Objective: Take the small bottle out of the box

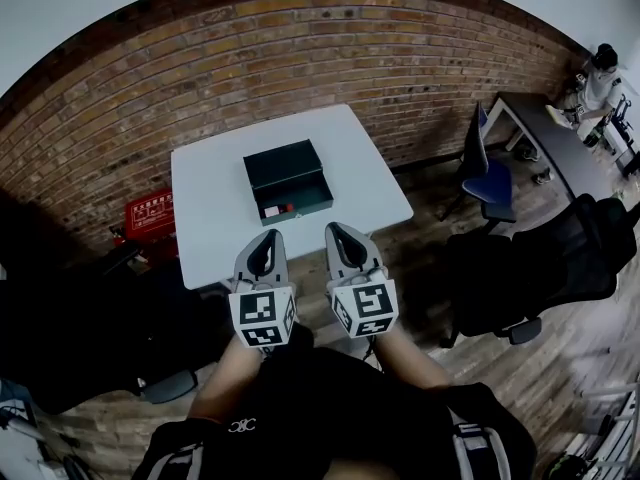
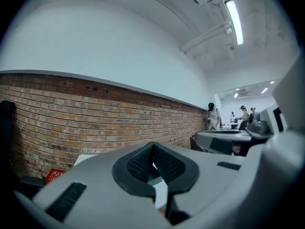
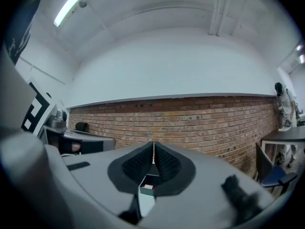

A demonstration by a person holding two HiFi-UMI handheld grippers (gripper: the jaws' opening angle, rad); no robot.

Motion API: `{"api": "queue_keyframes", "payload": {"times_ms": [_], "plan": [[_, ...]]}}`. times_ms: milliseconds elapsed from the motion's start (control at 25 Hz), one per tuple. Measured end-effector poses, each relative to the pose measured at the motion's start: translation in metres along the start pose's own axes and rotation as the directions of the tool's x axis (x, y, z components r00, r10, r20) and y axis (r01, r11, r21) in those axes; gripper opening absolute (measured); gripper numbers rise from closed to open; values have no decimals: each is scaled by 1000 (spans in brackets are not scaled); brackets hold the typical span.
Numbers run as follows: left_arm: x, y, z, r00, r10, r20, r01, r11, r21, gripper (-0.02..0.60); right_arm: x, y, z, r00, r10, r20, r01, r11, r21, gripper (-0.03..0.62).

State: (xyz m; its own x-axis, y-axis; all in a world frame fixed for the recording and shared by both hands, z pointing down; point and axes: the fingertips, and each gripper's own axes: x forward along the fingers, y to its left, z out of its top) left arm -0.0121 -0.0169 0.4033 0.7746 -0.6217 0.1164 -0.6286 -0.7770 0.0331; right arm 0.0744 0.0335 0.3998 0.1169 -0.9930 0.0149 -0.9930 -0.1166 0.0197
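A dark green box (image 1: 287, 180) lies open on the white table (image 1: 215, 218), its lid folded back toward the brick wall. A small bottle (image 1: 276, 211) with a red part lies in its near left corner. Both grippers hover at the table's near edge, short of the box. My left gripper (image 1: 267, 240) is shut with nothing in it, and so is my right gripper (image 1: 340, 232). Between the closed tips of the right gripper (image 3: 153, 157) I glimpse the box (image 3: 148, 187) and the bottle (image 3: 148, 186). The left gripper (image 2: 152, 147) points at the wall.
A red crate (image 1: 148, 212) sits on the floor left of the table. A blue chair (image 1: 490, 178) and a black office chair (image 1: 545, 263) stand to the right. A dark desk (image 1: 560, 143) with a person (image 1: 598, 83) beside it is at the far right.
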Motion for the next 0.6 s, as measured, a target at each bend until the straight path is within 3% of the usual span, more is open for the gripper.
{"api": "queue_keyframes", "payload": {"times_ms": [600], "plan": [[93,75,11,999,-6,-44,4,999,-42,12,119,-17,-6,998,20,-67,-20,1000,1,32]]}}
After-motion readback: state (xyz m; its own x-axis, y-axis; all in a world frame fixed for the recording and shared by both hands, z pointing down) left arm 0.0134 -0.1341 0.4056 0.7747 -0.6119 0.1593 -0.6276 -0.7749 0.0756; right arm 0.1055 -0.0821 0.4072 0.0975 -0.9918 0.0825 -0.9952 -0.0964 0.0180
